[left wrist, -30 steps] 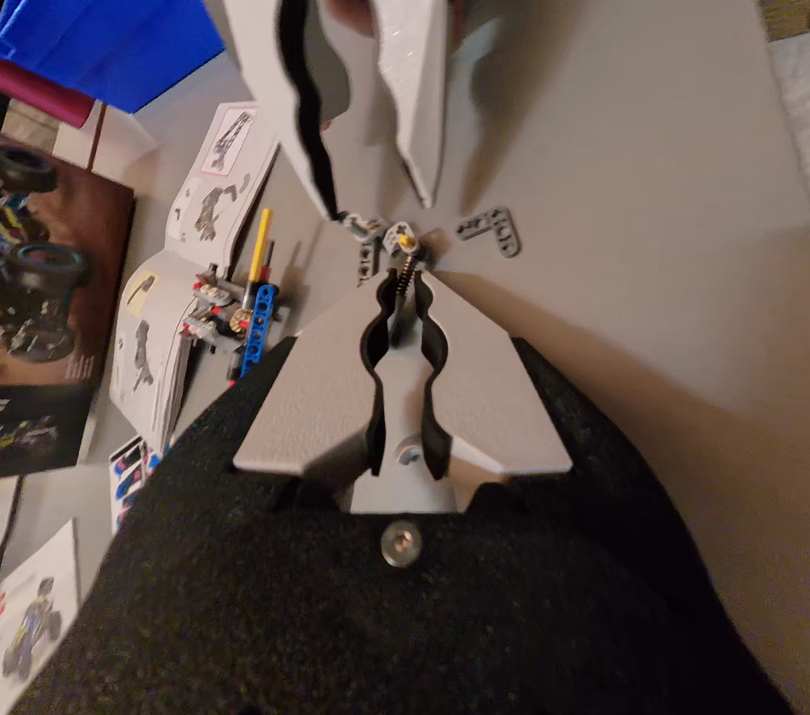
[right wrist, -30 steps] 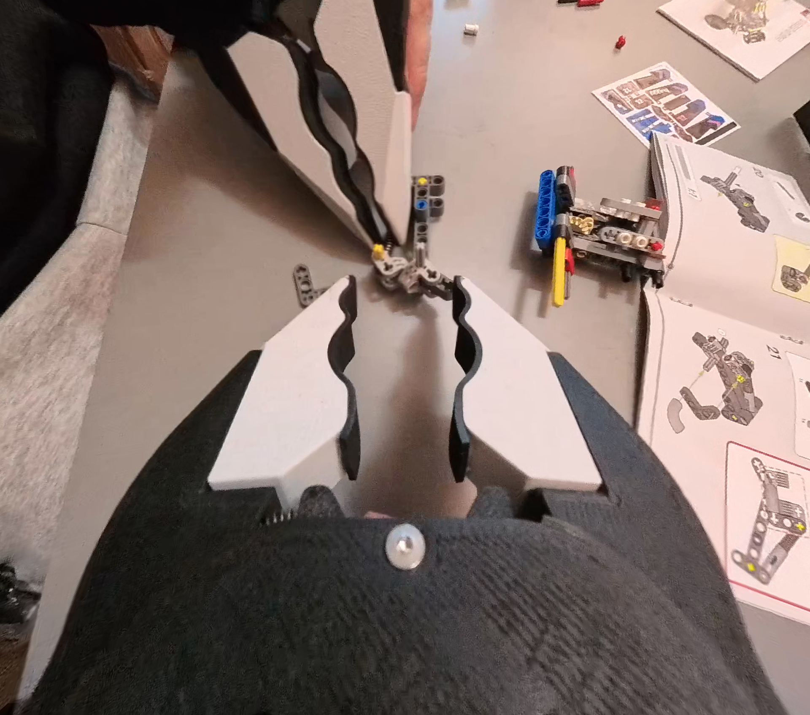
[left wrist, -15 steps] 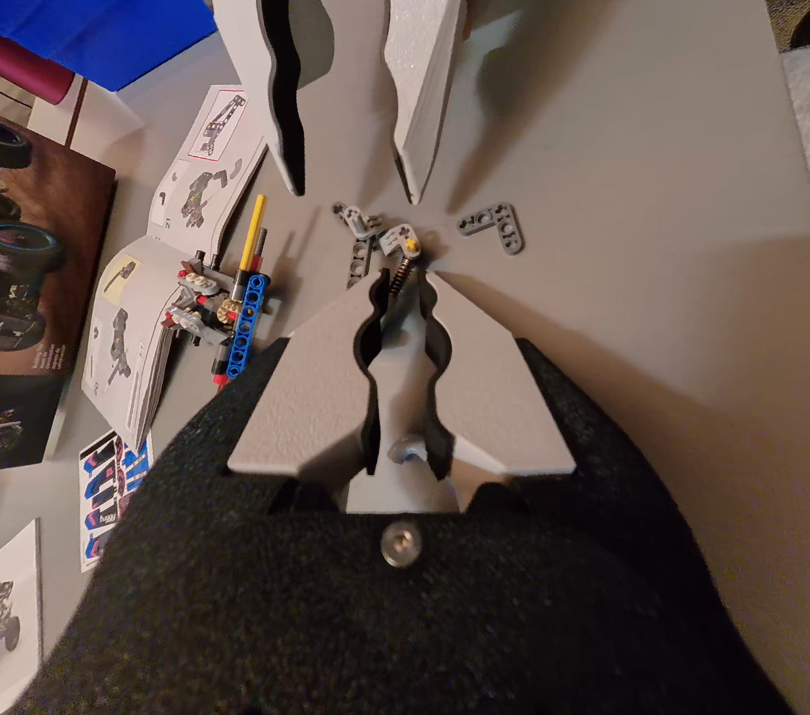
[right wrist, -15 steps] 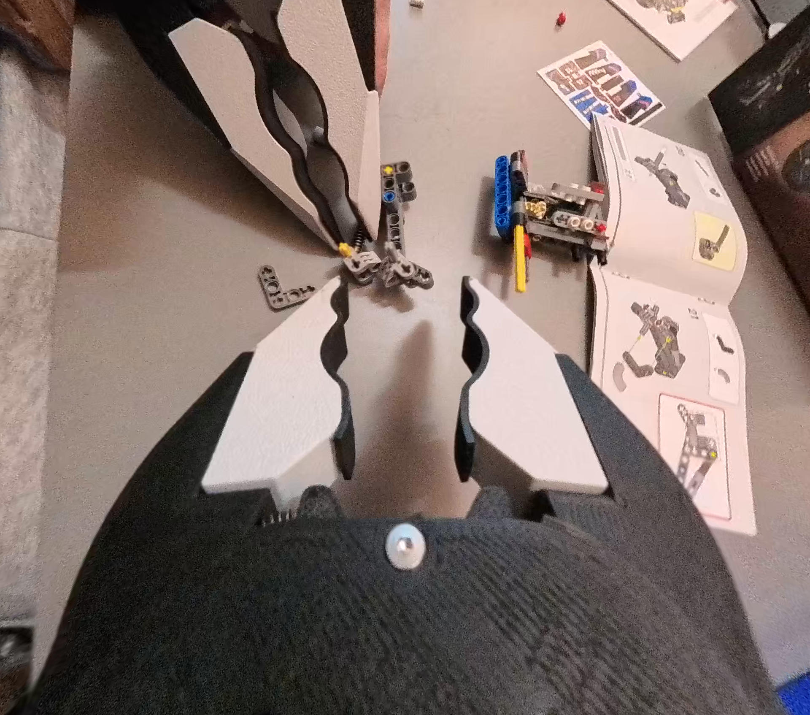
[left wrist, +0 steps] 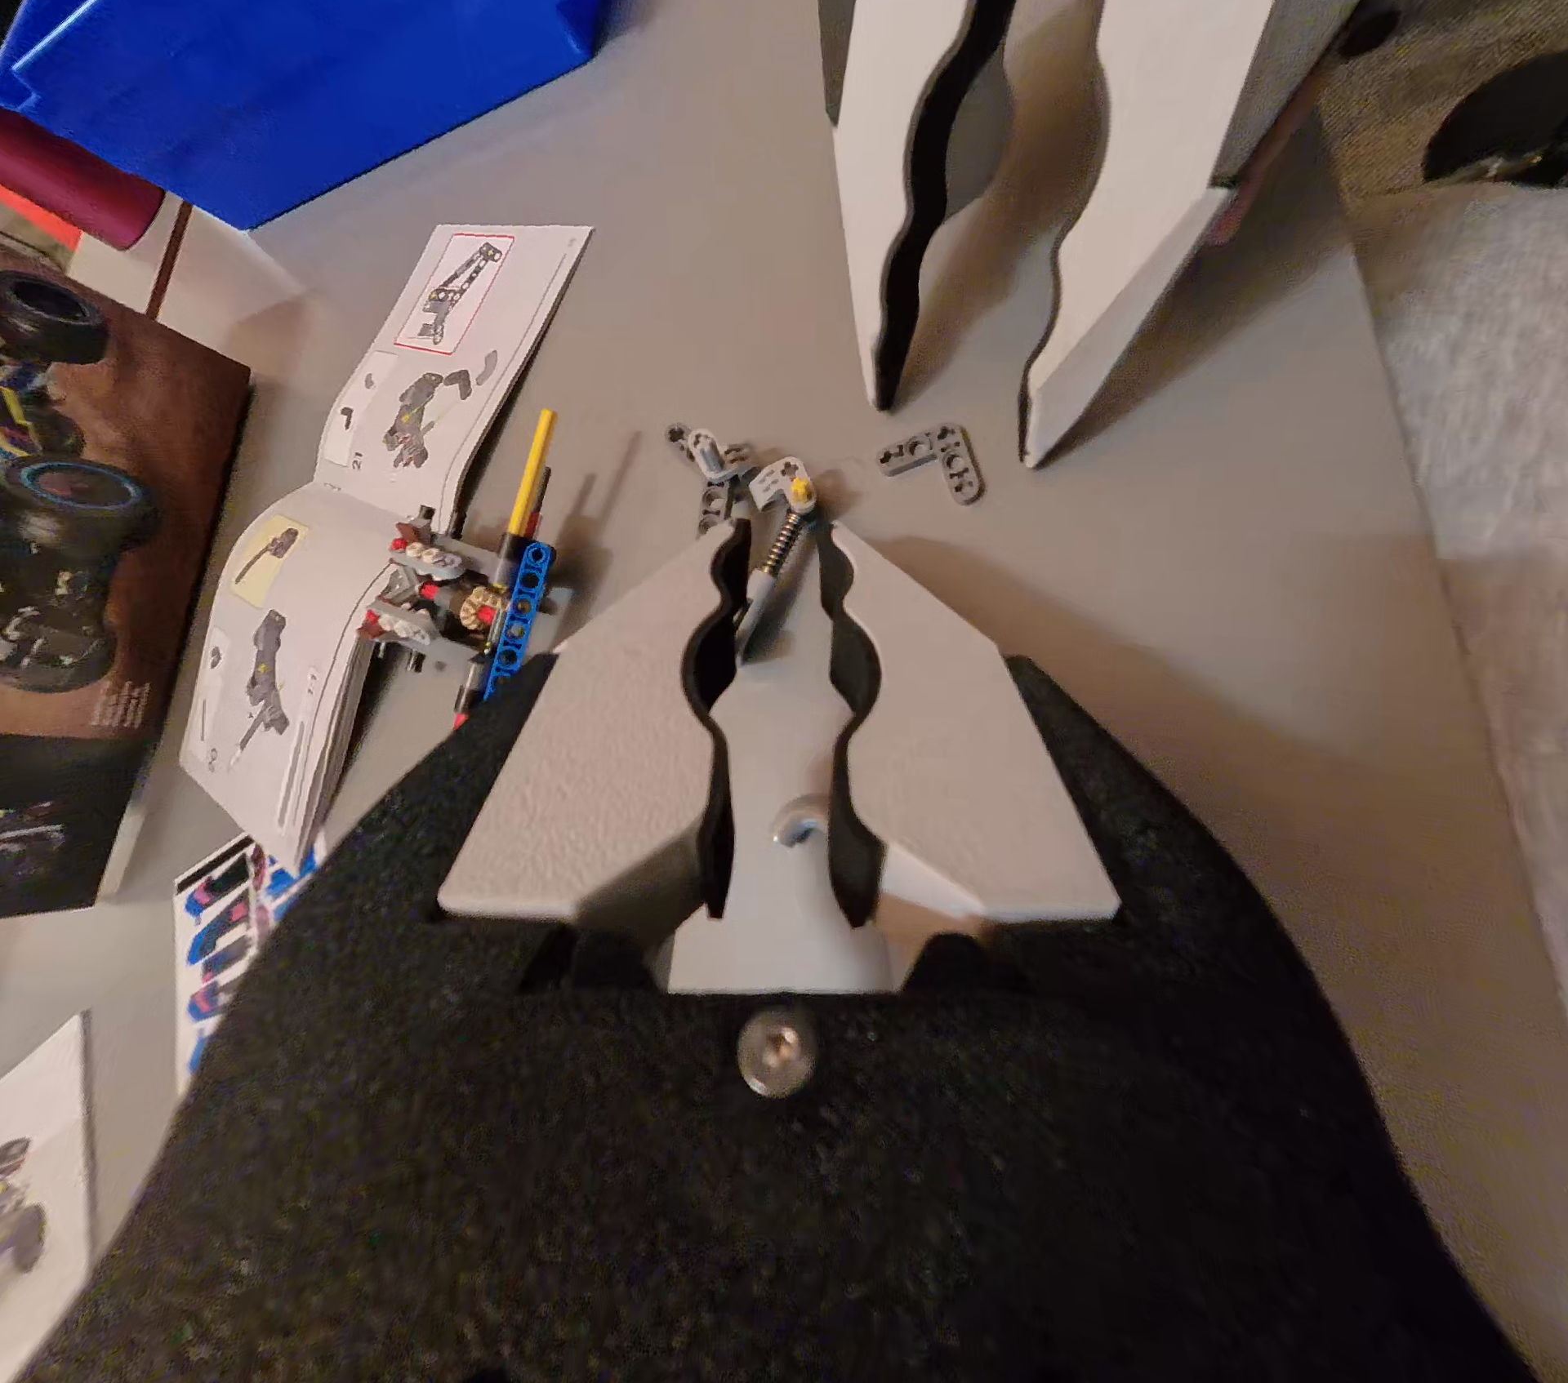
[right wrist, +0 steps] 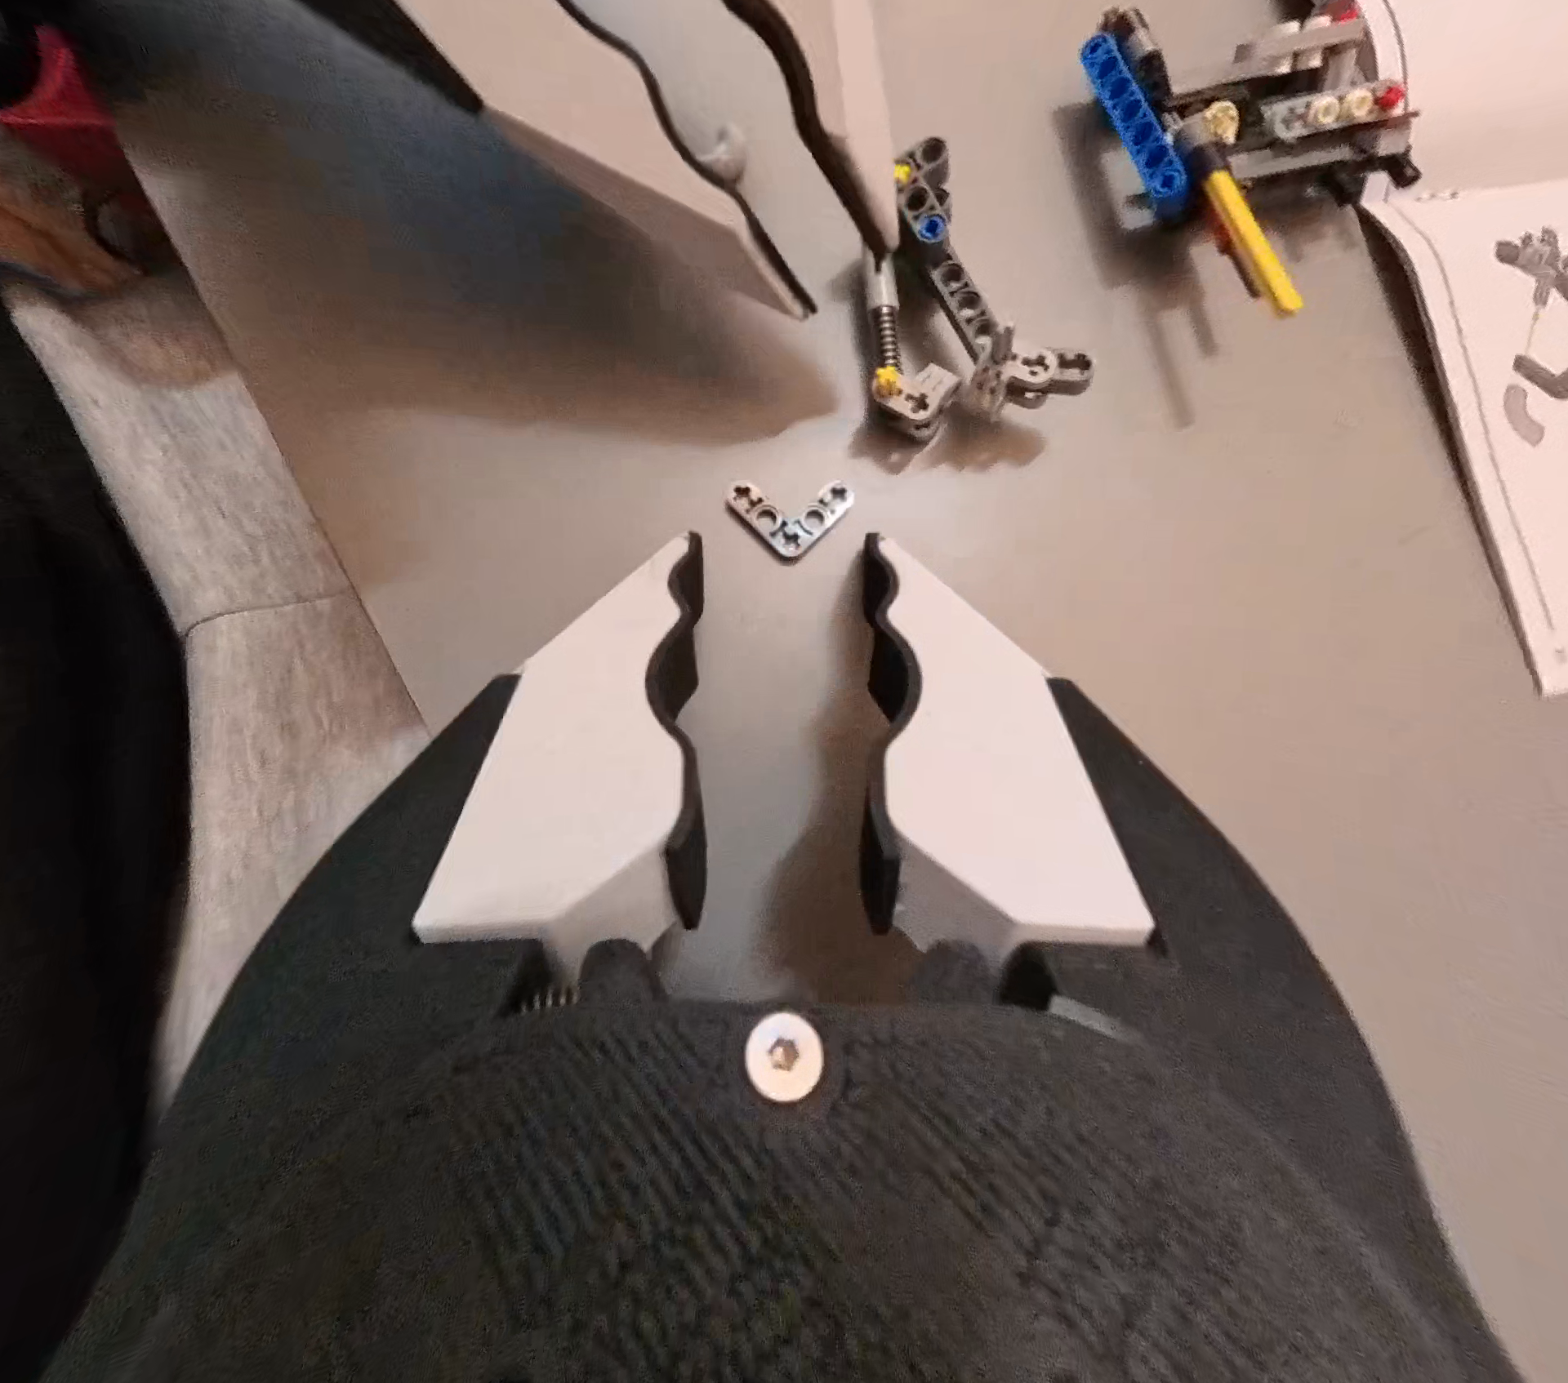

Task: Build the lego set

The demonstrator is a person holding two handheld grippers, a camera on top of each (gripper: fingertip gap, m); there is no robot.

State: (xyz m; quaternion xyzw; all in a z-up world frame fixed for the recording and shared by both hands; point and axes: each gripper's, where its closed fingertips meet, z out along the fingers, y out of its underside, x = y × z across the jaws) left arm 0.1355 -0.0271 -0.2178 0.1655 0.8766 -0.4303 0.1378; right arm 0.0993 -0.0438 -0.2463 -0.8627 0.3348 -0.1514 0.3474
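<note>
So our right gripper [right wrist: 782,552] is spread wide with nothing in it, hovering just short of the little grey L-shaped piece [right wrist: 789,517] lying flat on the desk [right wrist: 1188,664]. The elbow of the L points back at our right gripper and the two arms fan away from it, toward the shock assembly [right wrist: 942,324] just beyond.

Our left gripper [left wrist: 782,536] is pinched on the grey barrel end of that assembly's spring shock. The shock's long axis runs straight out from the fingers, yellow tip at the far end, pointing toward the L piece.

For a clean pickup we'd come down over one arm of the L, not the corner, and close across its thin width. It's flat, so it could skate; we'd go slow. Beyond the assembly, on its other side, sits the blue-beamed chassis [right wrist: 1222,121] against the open manual [right wrist: 1485,240].
</note>
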